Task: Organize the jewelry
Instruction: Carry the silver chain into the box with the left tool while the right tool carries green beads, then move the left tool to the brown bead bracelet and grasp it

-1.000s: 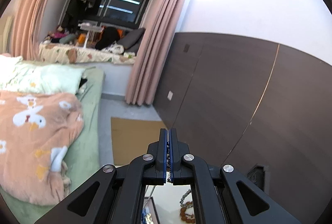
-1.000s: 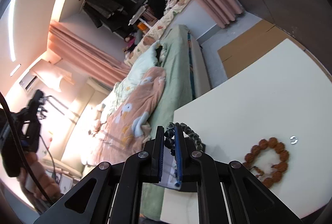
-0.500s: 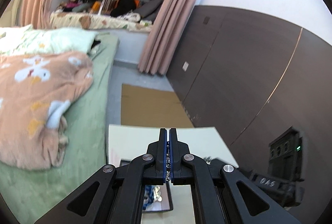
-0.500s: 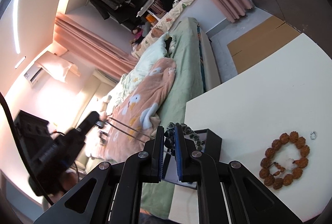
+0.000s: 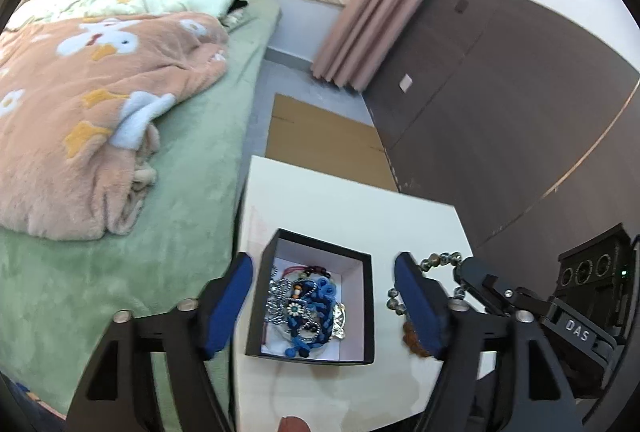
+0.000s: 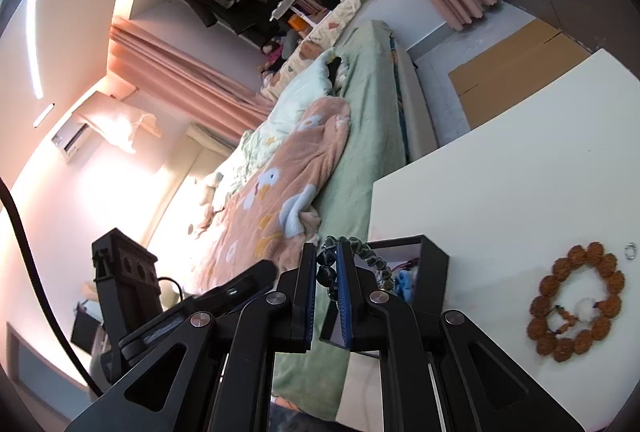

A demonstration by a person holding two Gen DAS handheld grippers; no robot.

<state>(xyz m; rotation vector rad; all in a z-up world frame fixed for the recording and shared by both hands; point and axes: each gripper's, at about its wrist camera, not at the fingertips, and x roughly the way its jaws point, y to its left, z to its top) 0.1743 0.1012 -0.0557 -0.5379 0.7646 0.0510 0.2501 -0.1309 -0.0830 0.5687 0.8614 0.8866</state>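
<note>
White table (image 5: pixel 344 216) lower centre: left tongs (image 5: pixel 324 302) spread wide over black box (image 5: pixel 370 306) of jewelry; right tongs (image 6: pixel 327 280) clamped on dark bead bracelet (image 6: pixel 362 252) at box edge. Centre bracelet over box, then release; brown bead bracelet (image 6: pixel 576 302) waits lower right, bed (image 5: pixel 192 168) behind.

Brown bead bracelet (image 5: pixel 416 338) mostly hidden behind the left gripper's (image 5: pixel 323 296) finger at 4 o'clock, dark bead strand (image 6: pixel 370 261) partly covered by the right gripper (image 6: pixel 326 274), box (image 6: pixel 434 268) contents largely screened by its wall
</note>
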